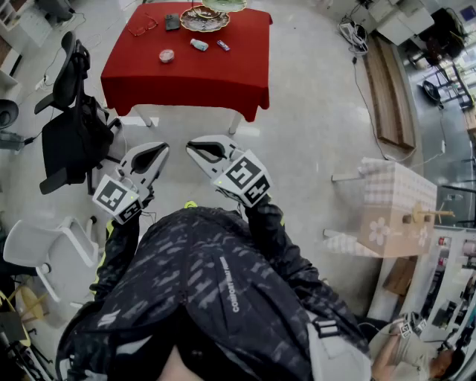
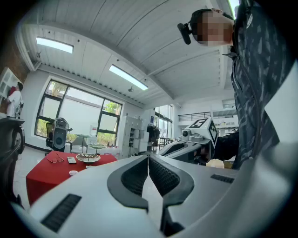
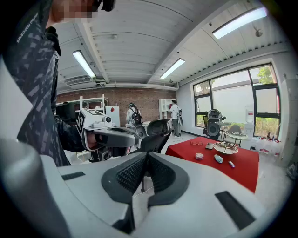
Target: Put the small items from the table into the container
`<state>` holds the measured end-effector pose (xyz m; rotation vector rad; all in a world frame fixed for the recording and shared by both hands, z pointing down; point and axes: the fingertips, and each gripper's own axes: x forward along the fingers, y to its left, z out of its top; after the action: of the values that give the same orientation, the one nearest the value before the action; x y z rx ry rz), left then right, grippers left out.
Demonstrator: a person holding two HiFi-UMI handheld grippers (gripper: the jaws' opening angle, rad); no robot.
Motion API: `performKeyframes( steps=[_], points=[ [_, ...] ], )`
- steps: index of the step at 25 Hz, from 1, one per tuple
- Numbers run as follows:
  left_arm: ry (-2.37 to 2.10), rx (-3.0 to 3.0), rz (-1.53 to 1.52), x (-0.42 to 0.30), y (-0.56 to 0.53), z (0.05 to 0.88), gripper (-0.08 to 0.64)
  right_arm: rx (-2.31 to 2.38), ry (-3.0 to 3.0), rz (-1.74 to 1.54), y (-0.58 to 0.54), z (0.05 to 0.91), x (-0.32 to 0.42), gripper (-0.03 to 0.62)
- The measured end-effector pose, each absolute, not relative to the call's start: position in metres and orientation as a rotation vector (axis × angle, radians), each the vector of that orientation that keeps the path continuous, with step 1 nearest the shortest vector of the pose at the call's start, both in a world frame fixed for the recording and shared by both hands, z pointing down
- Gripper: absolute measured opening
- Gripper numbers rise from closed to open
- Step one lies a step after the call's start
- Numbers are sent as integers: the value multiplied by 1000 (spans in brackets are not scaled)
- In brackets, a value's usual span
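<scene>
The small items are sitting on the red table (image 1: 186,78) ahead of me: a round tin (image 1: 166,56), a little bottle (image 1: 198,45) and a small purple piece (image 1: 223,45). Glasses (image 1: 141,28) and a dark flat case (image 1: 172,21) are lying further back. The tiered dish (image 1: 204,18) is standing at the table's far edge, near the bottle. I am holding both grippers side by side over the floor, well apart from the table. The left gripper (image 1: 161,148) is clenched on nothing, and the right gripper (image 1: 193,146) is likewise clamped tight and empty. A black office chair (image 1: 71,126) is standing off to my left.
</scene>
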<state>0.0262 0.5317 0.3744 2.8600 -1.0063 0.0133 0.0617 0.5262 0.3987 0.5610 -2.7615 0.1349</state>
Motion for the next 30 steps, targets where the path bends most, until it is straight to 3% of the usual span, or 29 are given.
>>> performKeyframes(
  steps=[30],
  points=[
    [-987, 2799, -21, -29, 517, 398, 12, 612, -2664, 187, 504, 429, 15, 25]
  ],
)
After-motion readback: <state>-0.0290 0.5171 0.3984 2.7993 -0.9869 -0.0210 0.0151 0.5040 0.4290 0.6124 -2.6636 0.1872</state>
